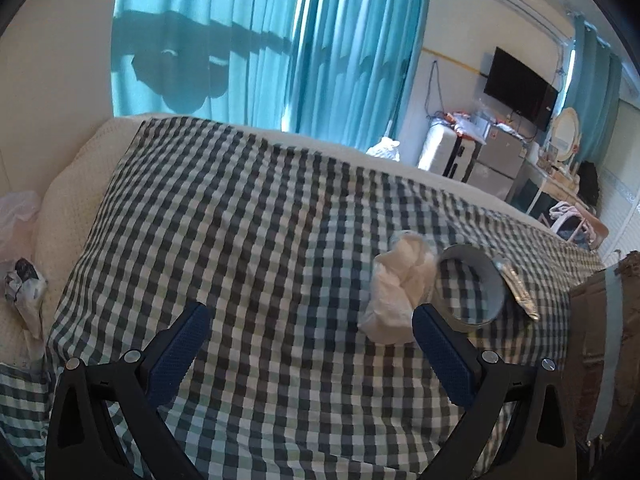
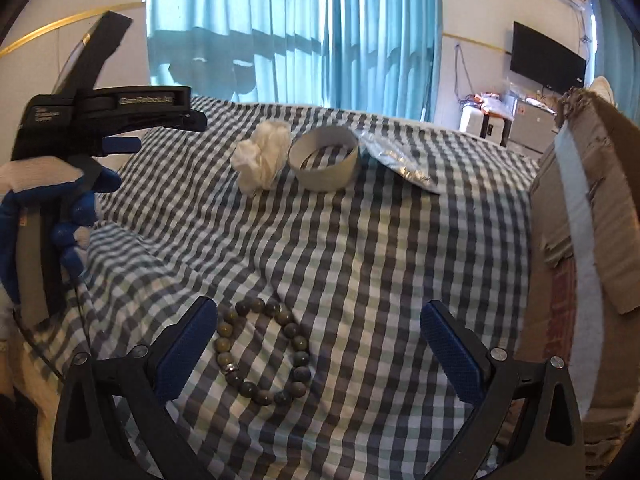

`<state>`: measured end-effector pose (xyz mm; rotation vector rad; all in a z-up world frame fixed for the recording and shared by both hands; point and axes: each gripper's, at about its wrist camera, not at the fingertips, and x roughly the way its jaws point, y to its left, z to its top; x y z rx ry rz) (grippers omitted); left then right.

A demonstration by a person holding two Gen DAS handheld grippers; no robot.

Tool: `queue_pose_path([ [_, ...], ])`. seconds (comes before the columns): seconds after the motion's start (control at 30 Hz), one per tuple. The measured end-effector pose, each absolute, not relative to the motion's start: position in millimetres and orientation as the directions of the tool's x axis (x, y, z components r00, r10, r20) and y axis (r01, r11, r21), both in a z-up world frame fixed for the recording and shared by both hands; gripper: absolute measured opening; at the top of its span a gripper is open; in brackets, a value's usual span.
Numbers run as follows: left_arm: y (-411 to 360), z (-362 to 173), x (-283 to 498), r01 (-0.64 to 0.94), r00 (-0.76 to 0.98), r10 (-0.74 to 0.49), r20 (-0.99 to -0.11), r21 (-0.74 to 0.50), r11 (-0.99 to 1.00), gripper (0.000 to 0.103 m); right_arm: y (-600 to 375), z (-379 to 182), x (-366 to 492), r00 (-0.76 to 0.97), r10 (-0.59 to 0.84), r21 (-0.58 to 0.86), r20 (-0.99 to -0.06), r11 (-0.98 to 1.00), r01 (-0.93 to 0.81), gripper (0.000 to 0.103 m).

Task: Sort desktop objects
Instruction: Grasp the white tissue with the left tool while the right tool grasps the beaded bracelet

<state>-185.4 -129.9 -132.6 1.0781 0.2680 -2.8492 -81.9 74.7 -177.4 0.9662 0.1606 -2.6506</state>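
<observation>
Covering the work surface: a black, white and pale green checked cloth [image 2: 360, 264], spread flat under every loose item.
Left gripper [image 1: 312, 332]: black frame with blue textured pads, jaws wide apart, nothing between them; only checked cloth lies in the gap.
Left hand [image 2: 52, 216]: in a blue and white glove, gripping the left tool's handle, seen at the left edge of the right wrist view.
Right gripper [image 2: 320, 344]: jaws wide apart and empty, held low over the near part of the cloth.
Bracelet of round grey-green stone beads [image 2: 262, 350]: lying flat on the cloth between the right gripper's fingers, nearer its left pad [image 2: 184, 352]; whether it touches that pad cannot be told.
Crumpled white tissue [image 1: 400, 292]: just ahead of the left gripper's right pad, beside the ring.
Short grey cardboard ring, an empty tape core [image 1: 472, 292]: standing on its edge face, open side up, touching or almost touching the tissue.
Flat silver foil packet [image 1: 516, 288]: lying just beyond the ring.
Brown cardboard box [image 2: 588, 208]: at the right edge of the cloth, its flap torn.
Turquoise curtains [image 1: 272, 40]: hanging behind the cloth.
</observation>
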Motion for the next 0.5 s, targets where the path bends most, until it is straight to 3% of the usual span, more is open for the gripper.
queue_pose_path([
  [0.2, -122, -159, -213, 0.142, -0.698, -0.013, -0.716, -0.121, -0.982, 0.103, 78, -200, -94, -0.653, -0.279, 0.063, -0.704, -0.940, 0.334, 0.085],
  [0.33, -100, -165, -222, 0.071, -0.704, 0.013, -0.710, -0.089, -0.994, 0.103, 79, -209, -98, -0.615, -0.299, 0.093, -0.730, -0.934, 0.344, 0.082],
  [0.4, -90, -170, -230, 0.037, -0.704, 0.037, -0.709, -0.088, -0.995, 0.103, 77, -214, -100, -0.595, -0.301, 0.094, -0.745, -0.931, 0.353, 0.070],
  [0.5, -75, -192, -243, 0.003, -0.654, 0.037, -0.756, -0.052, -0.999, 0.103, 70, -231, -103, -0.566, -0.258, 0.047, -0.783, -0.932, 0.360, 0.068],
])
